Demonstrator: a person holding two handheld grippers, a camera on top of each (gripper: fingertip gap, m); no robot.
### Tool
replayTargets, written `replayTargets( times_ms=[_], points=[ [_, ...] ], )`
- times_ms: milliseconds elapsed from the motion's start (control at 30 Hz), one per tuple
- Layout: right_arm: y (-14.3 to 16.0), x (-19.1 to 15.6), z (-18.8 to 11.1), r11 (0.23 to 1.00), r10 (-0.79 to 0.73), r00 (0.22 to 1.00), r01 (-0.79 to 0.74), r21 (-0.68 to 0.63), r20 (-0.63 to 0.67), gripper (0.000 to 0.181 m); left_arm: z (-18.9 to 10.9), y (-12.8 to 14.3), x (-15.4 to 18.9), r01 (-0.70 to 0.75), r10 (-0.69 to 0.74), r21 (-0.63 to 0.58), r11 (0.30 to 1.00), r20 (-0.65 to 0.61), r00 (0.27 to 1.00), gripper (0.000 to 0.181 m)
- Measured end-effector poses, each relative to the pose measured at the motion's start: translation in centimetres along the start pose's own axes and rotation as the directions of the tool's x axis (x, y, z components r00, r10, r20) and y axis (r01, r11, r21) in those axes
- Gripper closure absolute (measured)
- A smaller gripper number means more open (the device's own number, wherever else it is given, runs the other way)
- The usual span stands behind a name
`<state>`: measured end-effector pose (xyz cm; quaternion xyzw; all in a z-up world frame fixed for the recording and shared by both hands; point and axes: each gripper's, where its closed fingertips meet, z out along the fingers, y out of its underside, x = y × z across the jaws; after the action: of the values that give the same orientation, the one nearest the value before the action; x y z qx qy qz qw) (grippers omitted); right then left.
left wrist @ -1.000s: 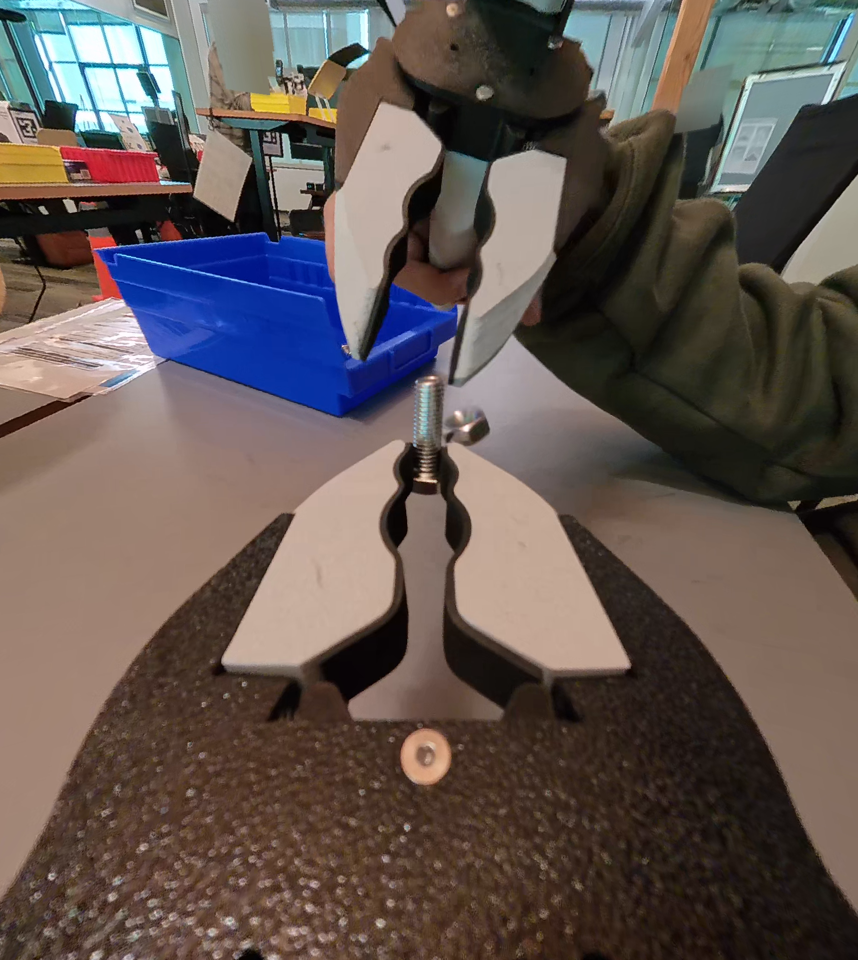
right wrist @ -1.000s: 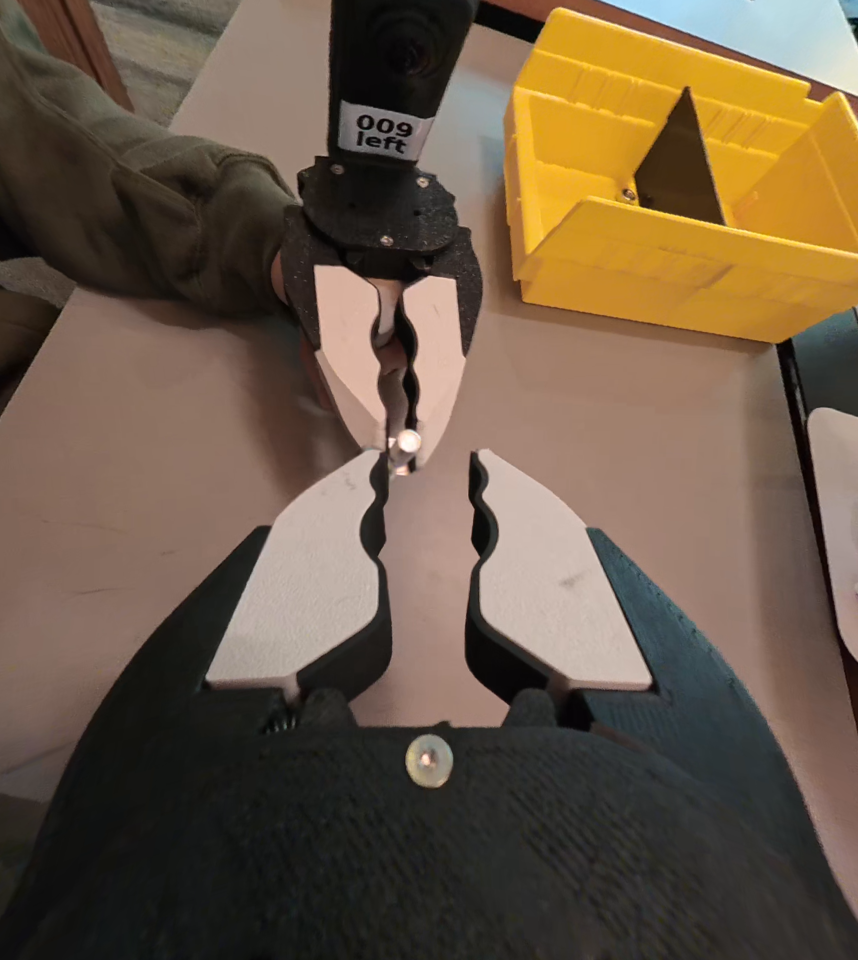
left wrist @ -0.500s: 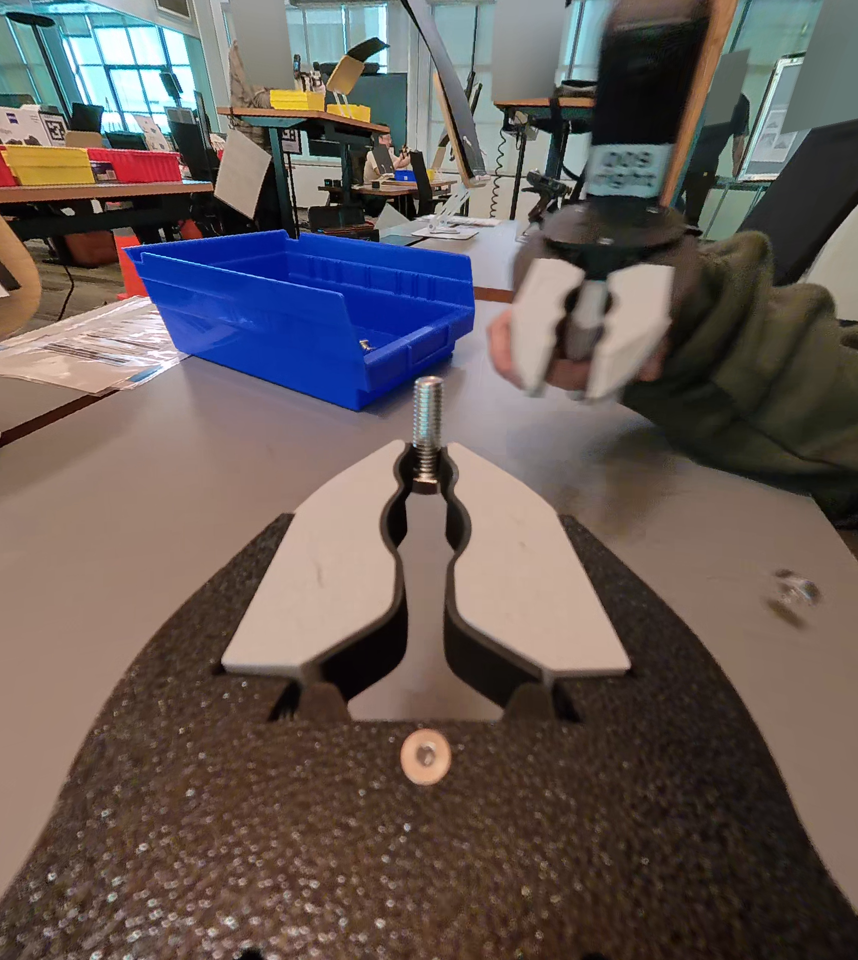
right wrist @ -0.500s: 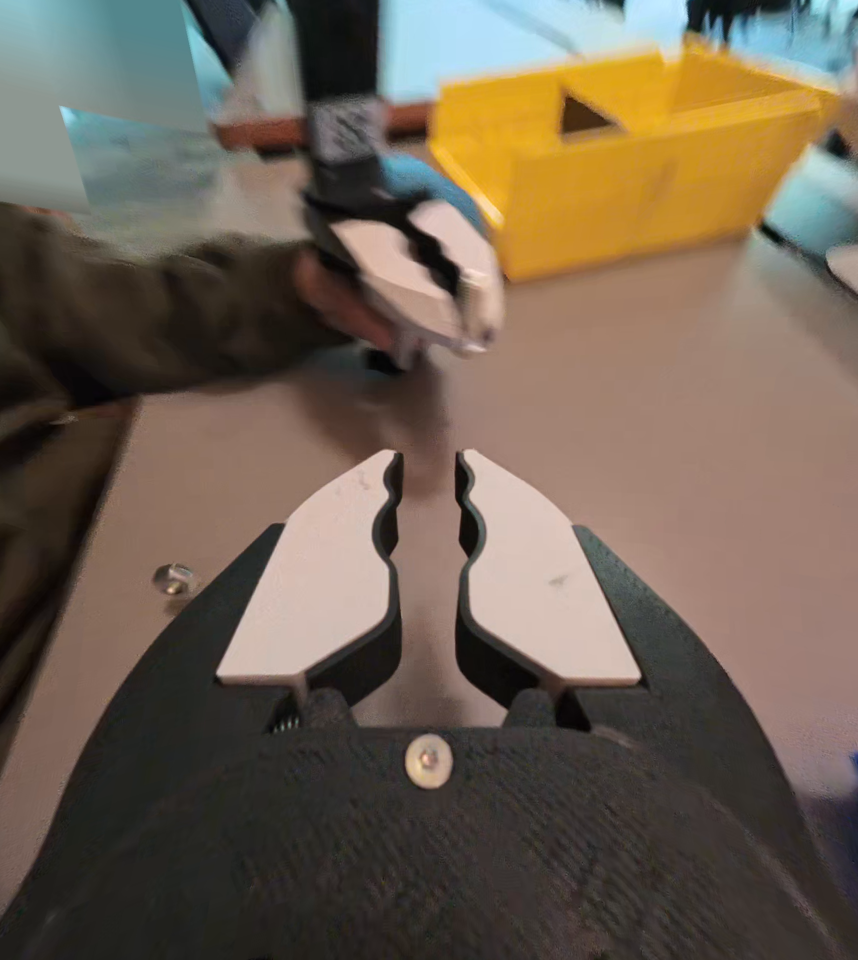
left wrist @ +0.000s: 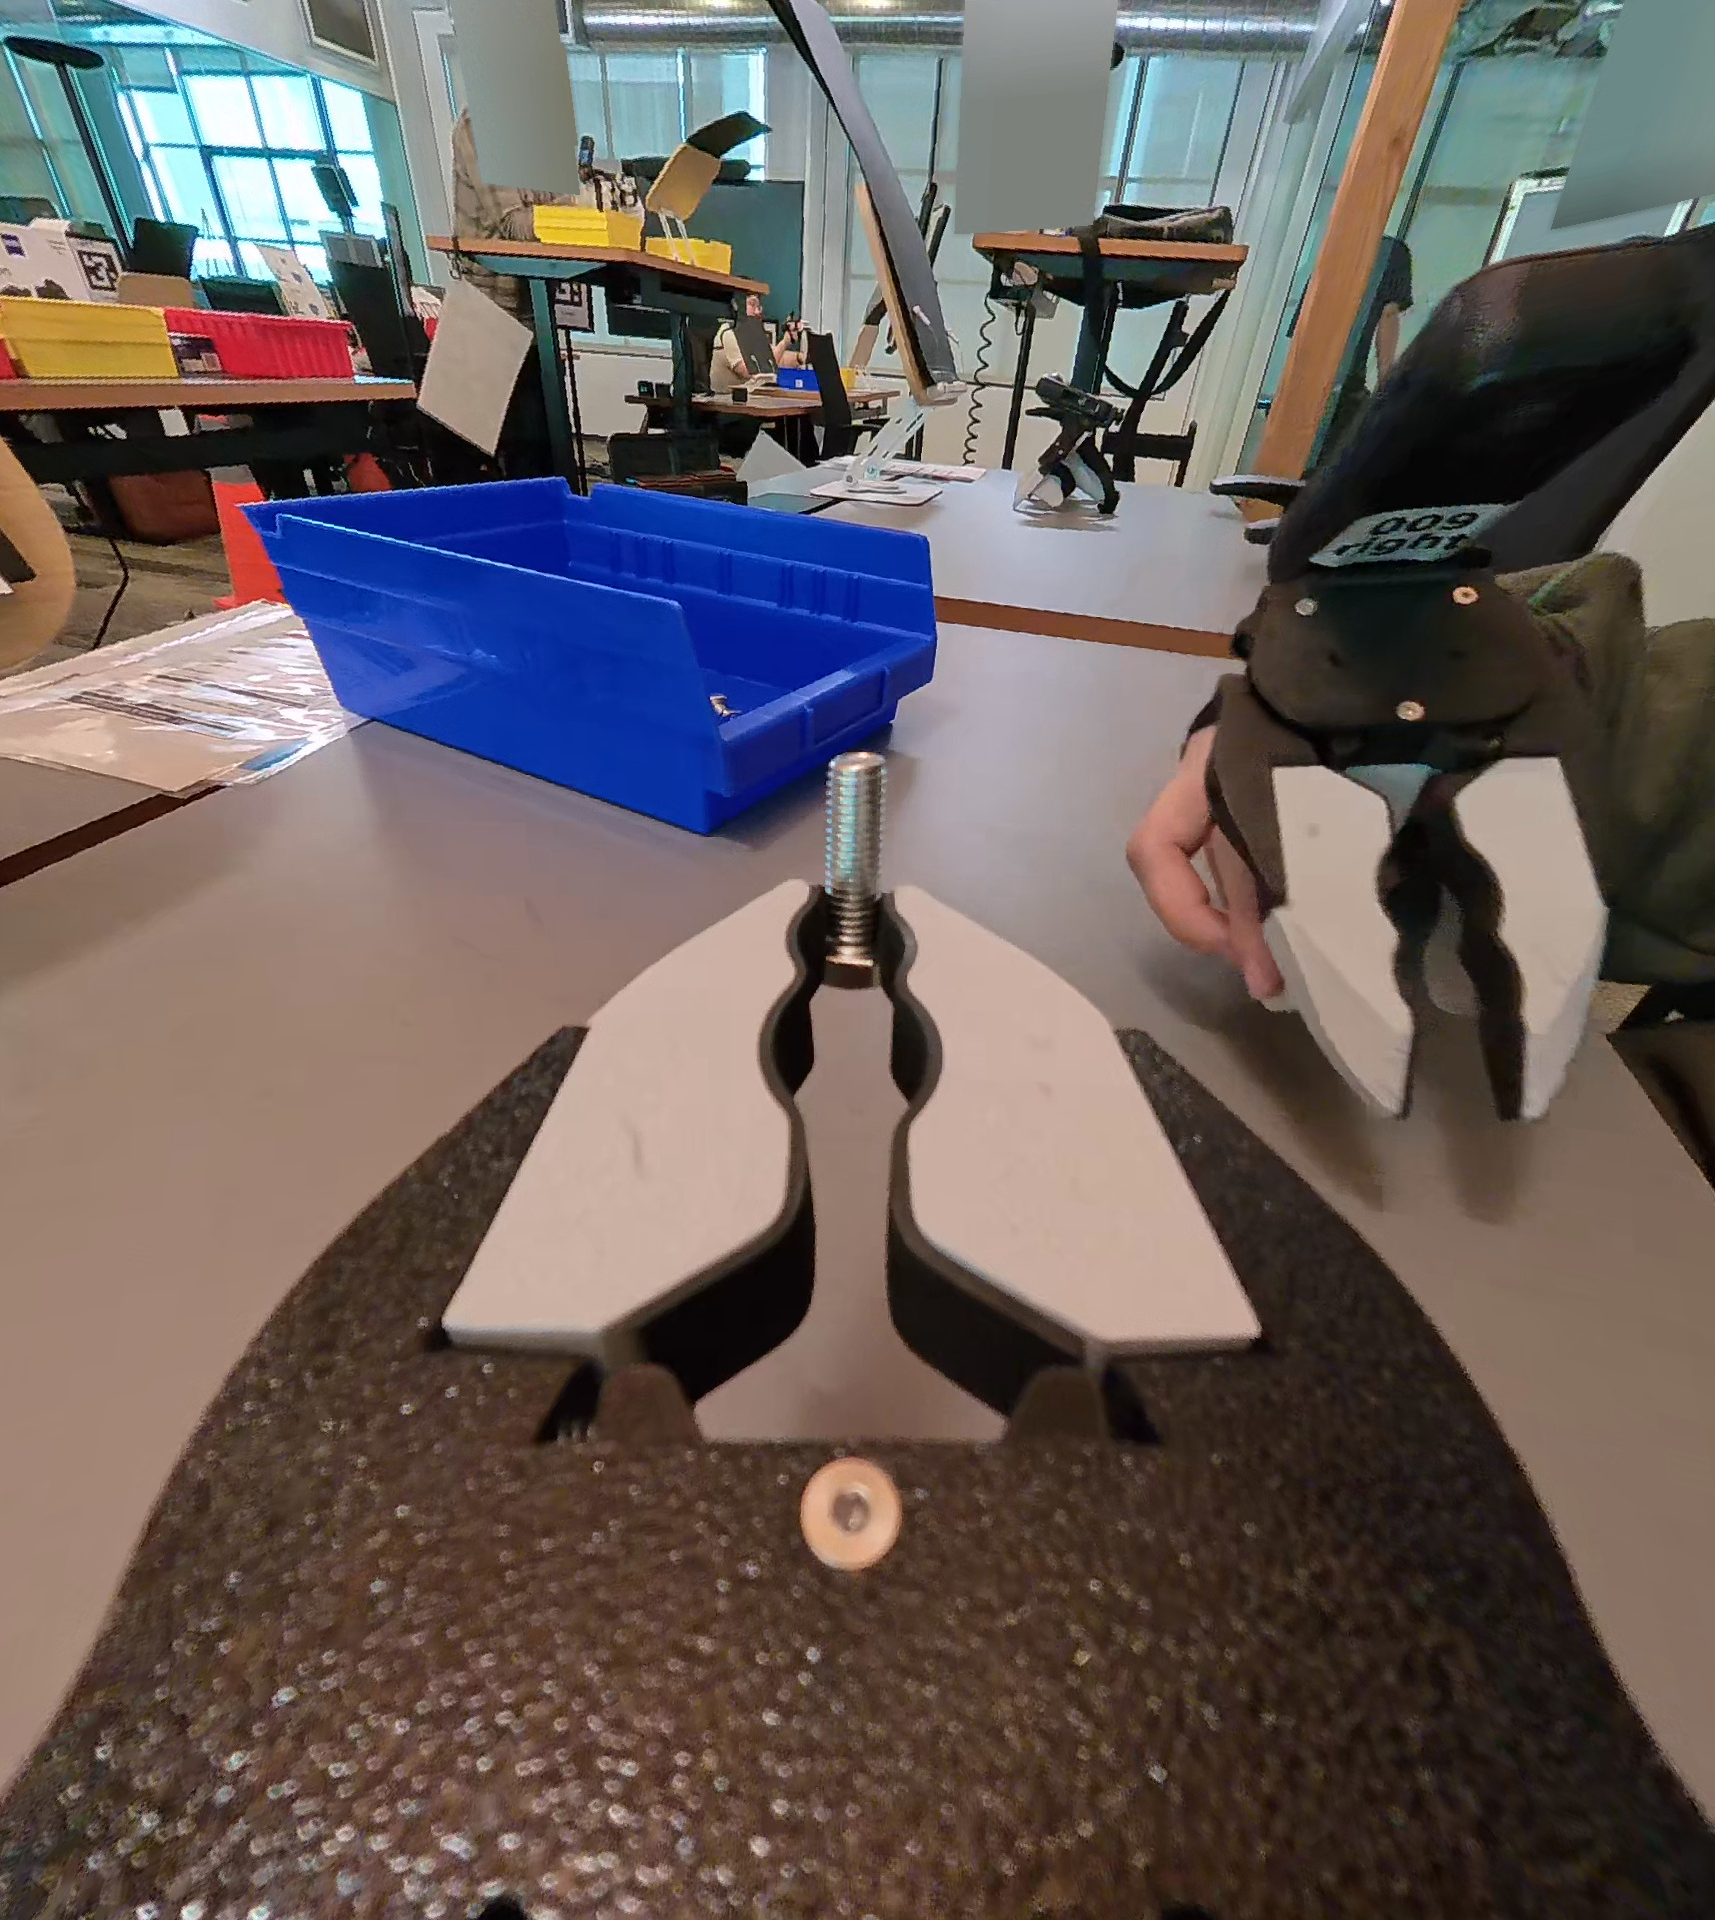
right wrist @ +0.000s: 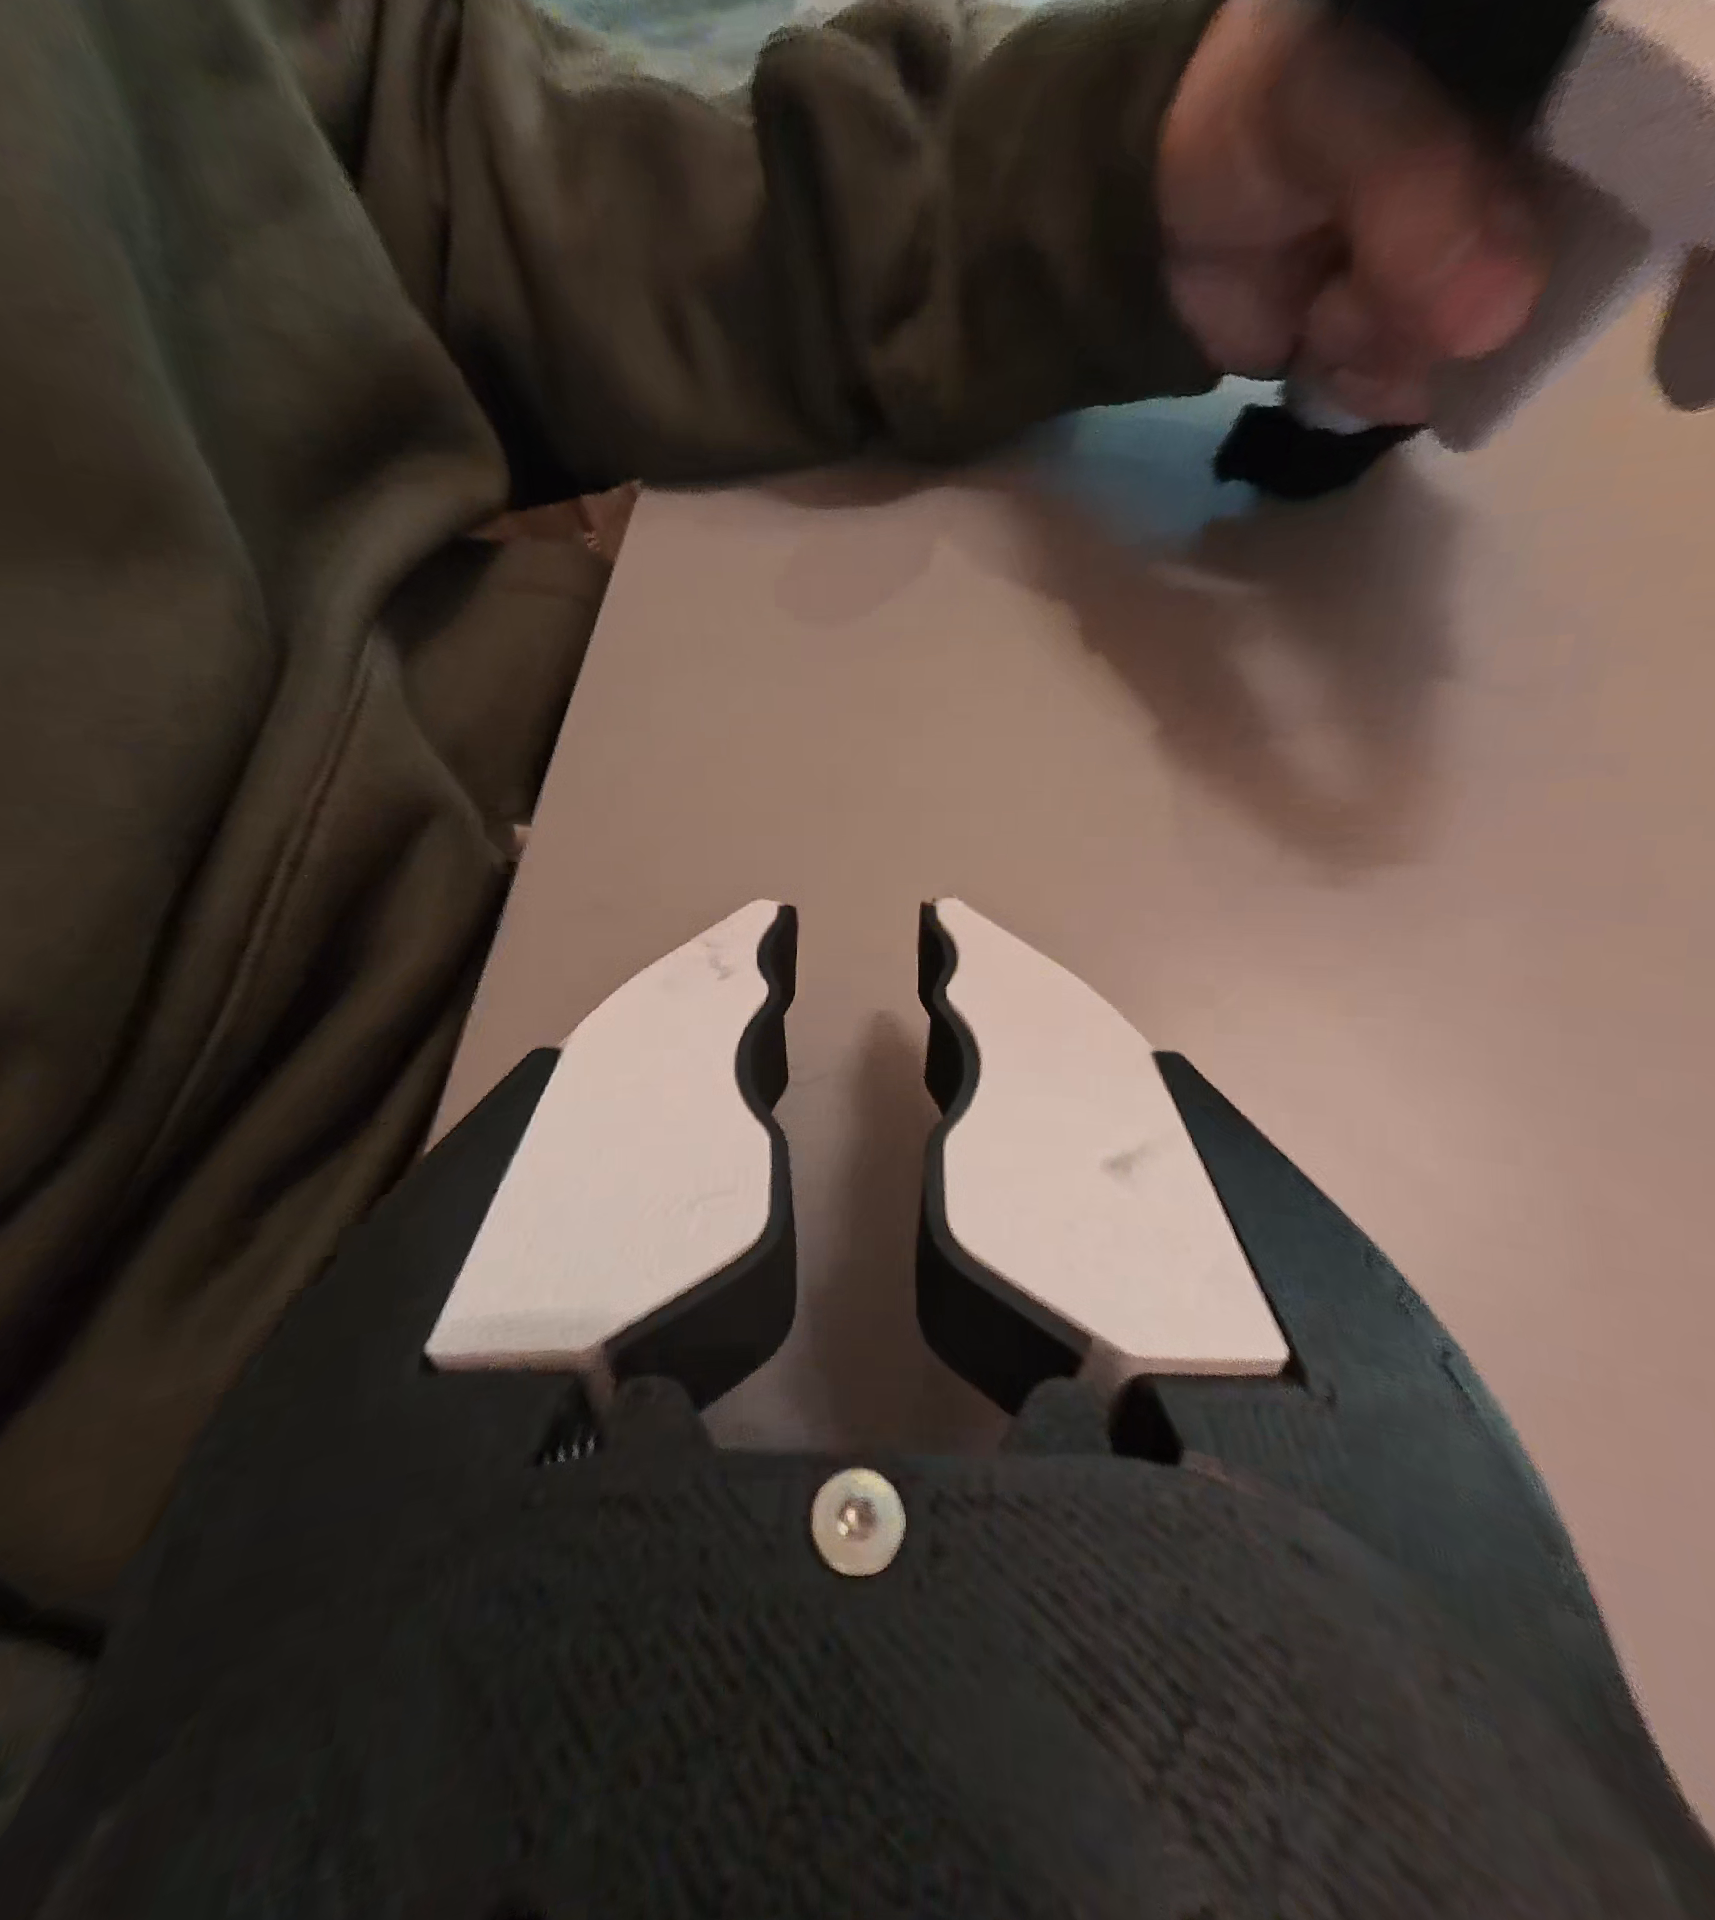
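Jaws clamp an upright bolt (left wrist: 855, 862) in left view; right's gape empty.

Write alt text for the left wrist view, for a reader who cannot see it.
The left gripper is shut on the head of a threaded silver bolt, held upright above a grey table. To its right, the right gripper, held by a hand in an olive sleeve, points down at the table with a narrow gap between its fingers. A blue bin sits behind.

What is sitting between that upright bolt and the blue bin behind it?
Nothing: in the left wrist view, only bare grey table lies between the bolt, clamped in the left gripper, and the blue bin.
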<state>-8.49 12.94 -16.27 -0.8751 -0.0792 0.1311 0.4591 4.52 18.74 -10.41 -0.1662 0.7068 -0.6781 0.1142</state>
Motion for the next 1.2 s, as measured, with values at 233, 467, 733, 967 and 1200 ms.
replayTargets(
  times_ms=[233,467,733,967,1200],
  points=[
    [1.6,-1.4,2.3,0.994,-0.024,0.997,0.031,-0.100,0.071,0.161,0.1,0.2,0.1,0.010,-0.010,-0.015,1.000,-0.018,1.000,0.173],
    [1.1,-1.9,3.3,0.993,-0.056,0.995,0.064,-0.101,0.079,0.161,0.2,0.2,0.2,0.017,-0.018,-0.017,1.000,-0.029,0.999,0.172],
    [1.4,-4.7,5.4,0.976,-0.125,0.985,0.144,-0.165,0.121,0.160,0.6,0.8,1.1,-0.016,0.011,-0.061,0.998,-0.081,0.997,0.172],
    [0.7,-7.6,6.0,0.948,-0.221,0.964,0.248,-0.200,0.150,0.156,0.2,0.3,1.4,-0.052,0.051,-0.020,0.998,-0.079,0.996,0.172],
    [0.8,-12.1,7.7,0.941,-0.209,0.957,0.252,-0.224,0.201,0.148,-1.2,-0.7,2.2,-0.054,0.058,0.076,0.996,-0.056,0.997,0.172]
  ],
)
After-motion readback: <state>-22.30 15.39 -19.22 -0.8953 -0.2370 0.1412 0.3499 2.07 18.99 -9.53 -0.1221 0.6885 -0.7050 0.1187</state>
